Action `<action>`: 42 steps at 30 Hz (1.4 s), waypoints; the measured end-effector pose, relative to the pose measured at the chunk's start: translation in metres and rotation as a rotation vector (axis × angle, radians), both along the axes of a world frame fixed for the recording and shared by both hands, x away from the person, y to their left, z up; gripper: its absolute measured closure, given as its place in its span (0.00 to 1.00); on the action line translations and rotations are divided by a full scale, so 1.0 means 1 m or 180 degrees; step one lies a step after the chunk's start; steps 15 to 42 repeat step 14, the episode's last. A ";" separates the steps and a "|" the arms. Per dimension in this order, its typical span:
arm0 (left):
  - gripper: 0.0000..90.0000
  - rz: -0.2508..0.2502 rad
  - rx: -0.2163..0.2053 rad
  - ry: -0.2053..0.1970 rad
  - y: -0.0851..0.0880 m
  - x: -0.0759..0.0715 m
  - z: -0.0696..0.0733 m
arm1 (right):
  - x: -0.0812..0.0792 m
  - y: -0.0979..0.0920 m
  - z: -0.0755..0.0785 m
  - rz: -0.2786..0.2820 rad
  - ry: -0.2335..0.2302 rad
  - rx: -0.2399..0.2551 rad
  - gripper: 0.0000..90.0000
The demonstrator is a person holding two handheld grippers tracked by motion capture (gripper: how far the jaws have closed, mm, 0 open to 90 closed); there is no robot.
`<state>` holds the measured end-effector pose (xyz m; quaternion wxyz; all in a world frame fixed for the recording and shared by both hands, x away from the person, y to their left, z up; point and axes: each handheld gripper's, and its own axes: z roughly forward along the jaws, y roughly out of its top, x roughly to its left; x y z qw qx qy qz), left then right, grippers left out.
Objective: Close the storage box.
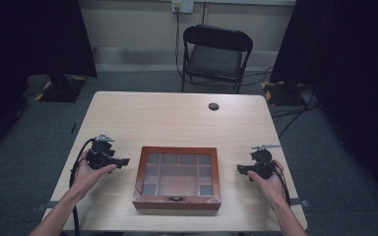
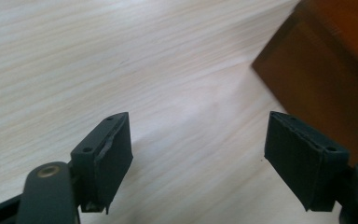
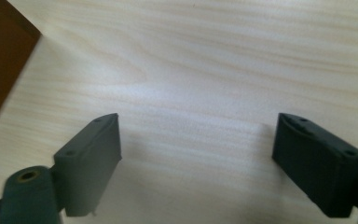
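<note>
A wooden box (image 1: 177,178) with a glass-paned lid sits near the person's edge of the counter (image 1: 142,115), roughly centred between the two hands, its lid down and its small metal clasp (image 1: 176,198) on the front wall facing the person. Through the panes the dark compartments look empty, though the picture is too soft to be sure. The left hand-held gripper (image 1: 124,161) hovers just beside the box's left wall, pointing toward it, and the right hand-held gripper (image 1: 239,168) is near the right wall, pointing inward as well. In the left gripper view the left hand-held gripper (image 2: 198,158) has its jaws standing apart with bare counter between them and the box's brown wall (image 2: 326,88) off to the upper right; in the right gripper view the right hand-held gripper (image 3: 198,163) likewise has its jaws apart over bare wood, with a corner of the box (image 3: 0,60) at the upper left. Neither touches the box. By my reading the work is at its very start: the two hands are closing in on either side, and nothing has been gripped, lifted or opened. Everything remains to be done, beginning with taking hold of the box or its lid.
</note>
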<state>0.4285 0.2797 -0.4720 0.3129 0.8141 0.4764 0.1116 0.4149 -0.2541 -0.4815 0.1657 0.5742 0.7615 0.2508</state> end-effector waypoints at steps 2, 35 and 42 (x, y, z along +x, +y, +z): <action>0.26 0.0062 0.0100 0.0020 -0.001 0.001 -0.007 | 0.000 0.005 -0.002 0.0037 -0.0064 -0.0048 0.15; 0.04 0.0163 0.0096 -0.0566 -0.002 -0.003 -0.031 | -0.005 0.011 -0.020 0.0009 -0.0593 0.0026 0.00; 0.04 0.0163 0.0096 -0.0566 -0.002 -0.003 -0.031 | -0.005 0.011 -0.020 0.0009 -0.0593 0.0026 0.00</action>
